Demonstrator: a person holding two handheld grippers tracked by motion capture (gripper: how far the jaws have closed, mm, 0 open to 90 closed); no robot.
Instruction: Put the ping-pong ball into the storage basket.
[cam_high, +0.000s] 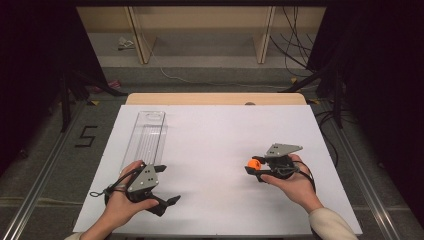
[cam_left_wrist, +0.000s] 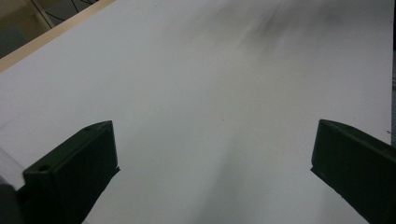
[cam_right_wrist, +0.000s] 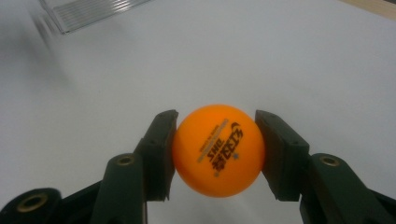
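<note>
An orange ping-pong ball (cam_right_wrist: 218, 150) with dark print sits between the two black jaws of my right gripper (cam_right_wrist: 215, 151), and both pads press on its sides. From above, the ball (cam_high: 253, 163) shows at the tip of the right gripper (cam_high: 252, 166), held at the right of the white table. My left gripper (cam_high: 166, 184) rests at the lower left, jaws spread wide with nothing between them. Its own view shows the left gripper (cam_left_wrist: 212, 156) over bare white tabletop.
A long clear plastic tray (cam_high: 145, 138) lies on the left of the white table (cam_high: 215, 135), just beyond my left hand; its ribbed end (cam_right_wrist: 88, 11) shows far off. Cables and shelf legs stand on the floor behind the table.
</note>
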